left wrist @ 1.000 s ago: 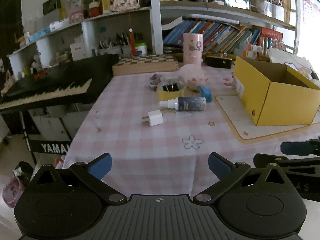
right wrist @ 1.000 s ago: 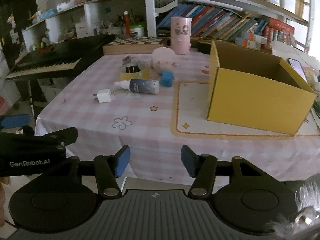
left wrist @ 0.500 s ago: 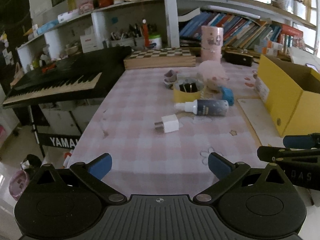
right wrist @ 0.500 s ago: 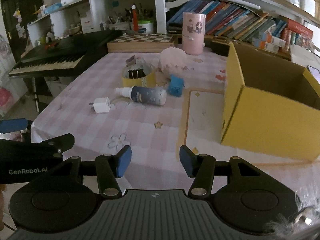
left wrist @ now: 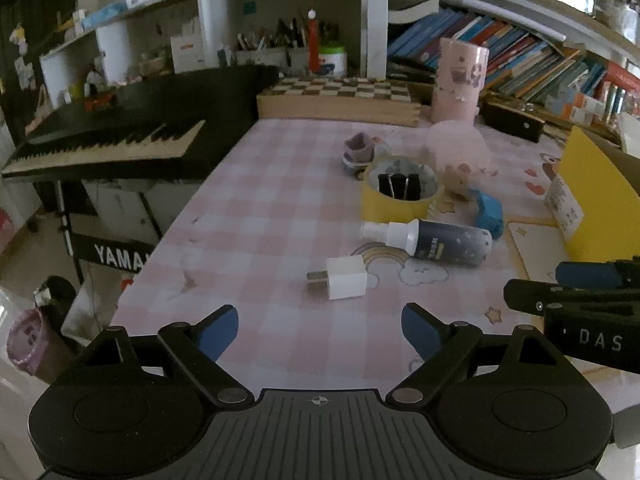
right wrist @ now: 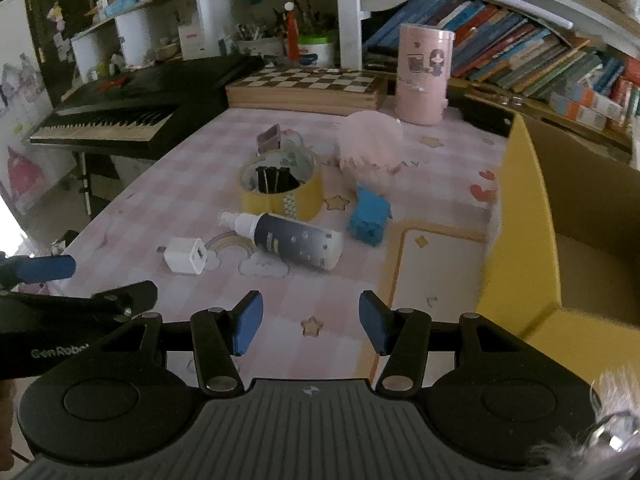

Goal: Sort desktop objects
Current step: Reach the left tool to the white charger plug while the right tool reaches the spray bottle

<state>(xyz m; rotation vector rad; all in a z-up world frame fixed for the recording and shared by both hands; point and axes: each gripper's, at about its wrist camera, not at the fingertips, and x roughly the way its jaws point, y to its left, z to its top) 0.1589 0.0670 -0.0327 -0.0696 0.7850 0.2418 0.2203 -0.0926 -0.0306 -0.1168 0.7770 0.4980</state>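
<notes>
On the pink checked tablecloth lie a white charger plug (left wrist: 345, 279) (right wrist: 186, 256), a dark spray bottle (left wrist: 434, 241) (right wrist: 289, 239) on its side, a yellow tape roll (left wrist: 400, 189) (right wrist: 281, 184) with black binder clips inside, a blue block (left wrist: 489, 209) (right wrist: 370, 215), a pink round object (right wrist: 370, 147) and a small purple item (left wrist: 358, 150). An open yellow box (right wrist: 560, 220) (left wrist: 600, 196) stands at the right. My left gripper (left wrist: 319, 330) is open and empty just short of the plug. My right gripper (right wrist: 310, 322) is open and empty in front of the bottle.
A checkerboard box (right wrist: 306, 88) and a pink cylinder (right wrist: 424, 74) stand at the table's far edge before bookshelves. A black keyboard (left wrist: 108, 140) on a stand sits left of the table. The table's left edge drops to the floor.
Both grippers have moved forward over the table toward the objects, which now appear closer. Both stay open and empty.
</notes>
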